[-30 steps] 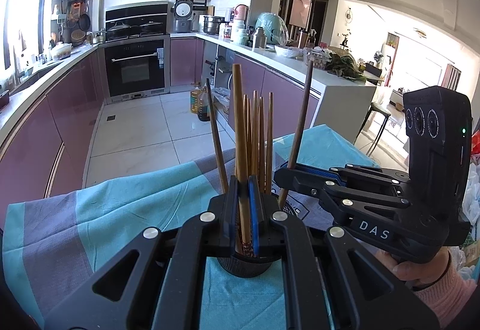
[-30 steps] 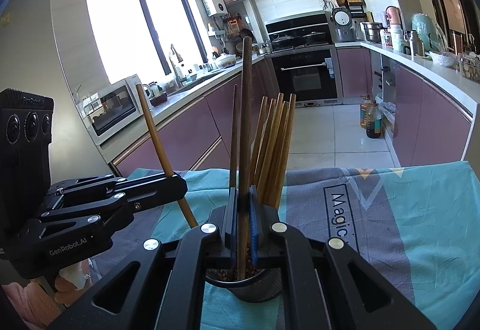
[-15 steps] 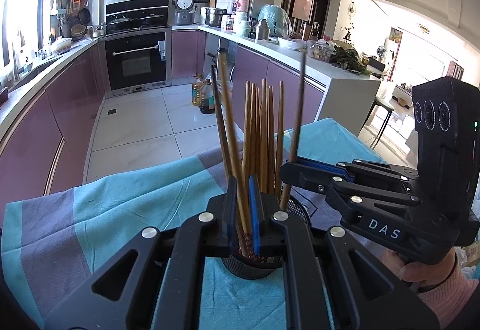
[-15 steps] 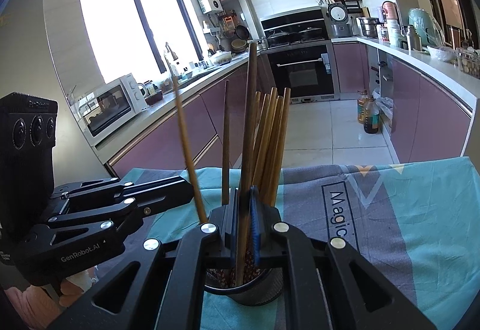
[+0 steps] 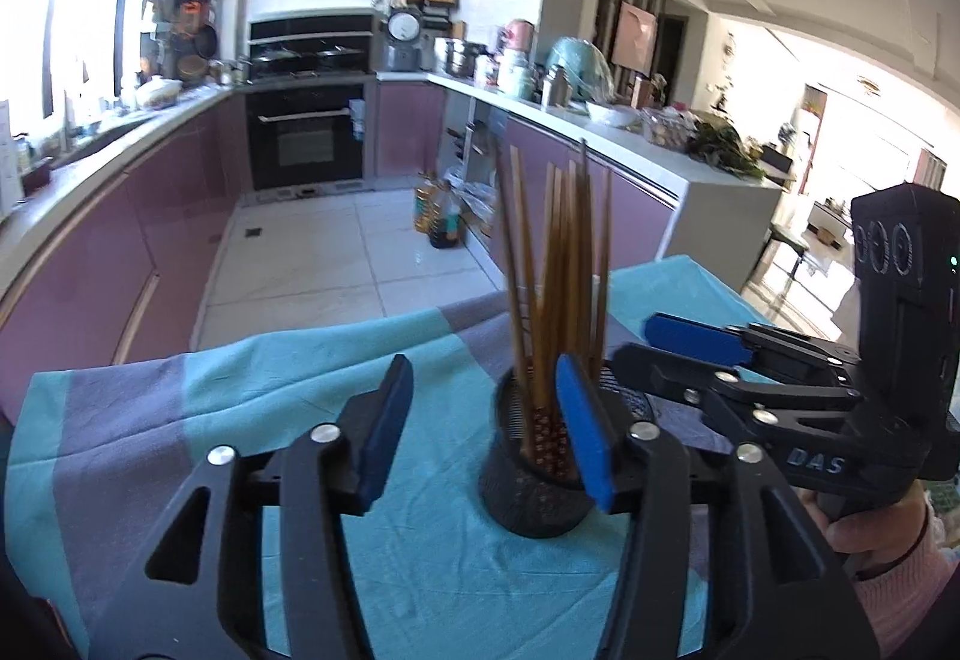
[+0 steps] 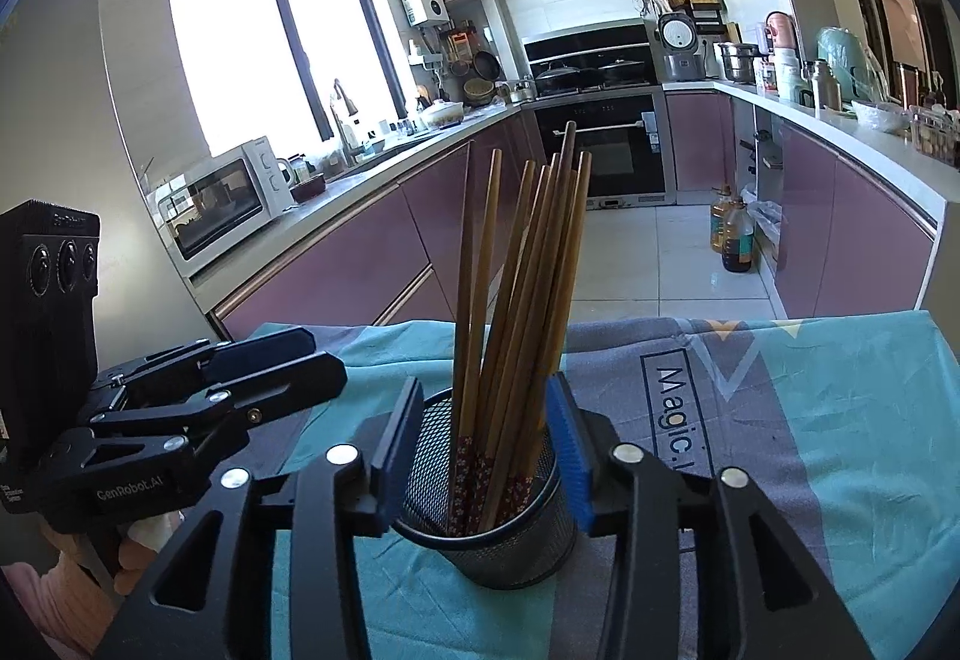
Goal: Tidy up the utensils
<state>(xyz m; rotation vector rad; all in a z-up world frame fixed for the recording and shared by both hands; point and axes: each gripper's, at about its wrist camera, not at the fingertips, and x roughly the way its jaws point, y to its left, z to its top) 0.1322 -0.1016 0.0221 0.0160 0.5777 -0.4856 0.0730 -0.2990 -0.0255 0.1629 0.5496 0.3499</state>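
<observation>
My left gripper (image 5: 486, 426) and right gripper (image 6: 480, 453) both had their jaws wide apart, holding nothing. The chopsticks (image 6: 516, 300) stood bundled in the mesh cup (image 6: 486, 528) on the cloth-covered bench (image 6: 840, 420). I judged them light, stiff and smooth, best pinched mid-shaft; the cup looked tippable. The cloth read "Magic", the grippers "DAS" and "GenRobot.AI"

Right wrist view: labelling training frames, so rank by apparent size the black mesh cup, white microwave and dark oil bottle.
1. black mesh cup, nearest, so inflated
2. white microwave
3. dark oil bottle, smallest
</observation>
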